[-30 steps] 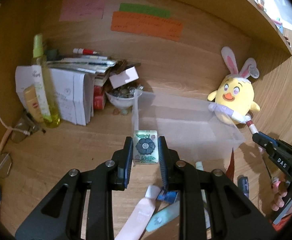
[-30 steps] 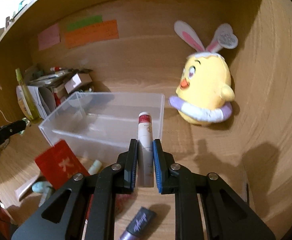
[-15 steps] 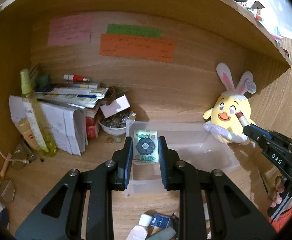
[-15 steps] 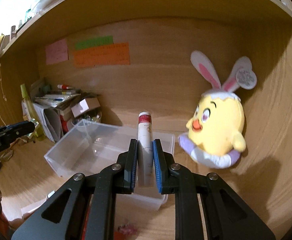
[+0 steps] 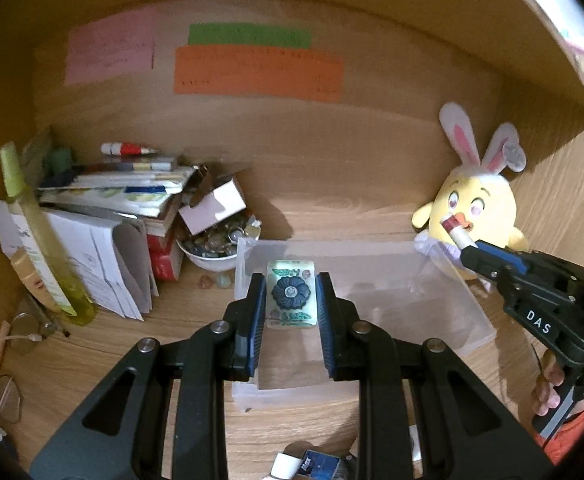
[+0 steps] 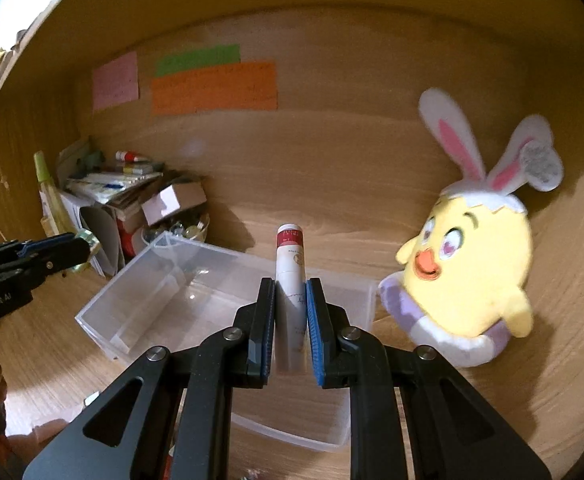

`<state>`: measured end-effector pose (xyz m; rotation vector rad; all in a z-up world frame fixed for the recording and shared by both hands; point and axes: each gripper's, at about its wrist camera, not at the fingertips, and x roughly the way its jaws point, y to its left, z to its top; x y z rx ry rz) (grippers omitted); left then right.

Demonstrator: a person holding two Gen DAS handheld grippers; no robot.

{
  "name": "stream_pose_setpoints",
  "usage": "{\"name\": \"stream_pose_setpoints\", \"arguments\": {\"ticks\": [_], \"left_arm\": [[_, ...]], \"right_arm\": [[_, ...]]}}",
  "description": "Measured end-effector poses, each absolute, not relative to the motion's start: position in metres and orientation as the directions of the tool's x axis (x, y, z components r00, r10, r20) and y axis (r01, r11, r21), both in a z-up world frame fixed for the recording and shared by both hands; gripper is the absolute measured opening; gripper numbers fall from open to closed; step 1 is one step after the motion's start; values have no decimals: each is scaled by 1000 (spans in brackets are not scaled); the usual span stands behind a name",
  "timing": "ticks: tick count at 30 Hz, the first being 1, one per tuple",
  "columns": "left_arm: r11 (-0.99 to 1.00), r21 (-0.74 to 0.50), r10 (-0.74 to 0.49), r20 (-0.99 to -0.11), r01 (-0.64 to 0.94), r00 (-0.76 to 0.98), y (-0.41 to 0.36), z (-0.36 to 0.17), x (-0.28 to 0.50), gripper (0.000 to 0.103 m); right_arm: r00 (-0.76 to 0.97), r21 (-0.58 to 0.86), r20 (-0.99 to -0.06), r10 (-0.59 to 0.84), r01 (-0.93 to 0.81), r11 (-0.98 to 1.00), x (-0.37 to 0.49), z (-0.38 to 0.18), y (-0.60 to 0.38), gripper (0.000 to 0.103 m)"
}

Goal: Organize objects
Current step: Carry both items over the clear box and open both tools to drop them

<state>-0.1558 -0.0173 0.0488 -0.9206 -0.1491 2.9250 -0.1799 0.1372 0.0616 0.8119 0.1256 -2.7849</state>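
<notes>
Two grippers up, one item each. Left gripper (image 5: 290,300) clamped on a small pale mahjong-style tile (image 5: 290,299) with a dark flower on its face, hanging over the near-left corner of the one clear plastic bin (image 5: 443,312). Right gripper (image 6: 290,320) squeezed narrow on a white tube with a red cap (image 6: 290,268), cap pointing away, above the bin's near-right part. Bin open-topped and bare inside, thin rim all round. Three sticky notes on the back panel: one pink (image 5: 108,54), one green (image 5: 250,36), one orange (image 5: 258,74). One yellow chick plush with bunny ears (image 6: 471,260) just right of the bin, close to its far-right corner. Left of the bin, one white bowl of small bits (image 5: 212,246), tight against a leaning pile of papers and boxes (image 5: 104,216). One tall yellow-green bottle (image 5: 40,232) beyond that. Shelf board overhead, side wall right behind the plush.
</notes>
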Motion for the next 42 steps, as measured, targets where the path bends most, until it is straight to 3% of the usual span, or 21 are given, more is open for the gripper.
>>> {"name": "stream_pose_setpoints", "arguments": {"ticks": [15,28,32,42], "left_arm": [[-992,-38,113,-686,-120,-719,11,9,-194,24],[-986,-115,169,-711,-124,-682,2,4,-203,24],[-984,-127,176,-708,-122,-684,1,7,-201,40],[-987,-124,158,-682,-100,-714,-9,20,-188,61]], "right_arm": [[-720,18,-659,-219,276,-961,-213,17,127,14],[-666,-12,-721,-192,289,-957,-225,-3,118,14],[-650,-21,-737,-186,297,-955,-226,-8,113,14],[-635,-22,-751,-182,298,-954,-227,-10,111,14]]}}
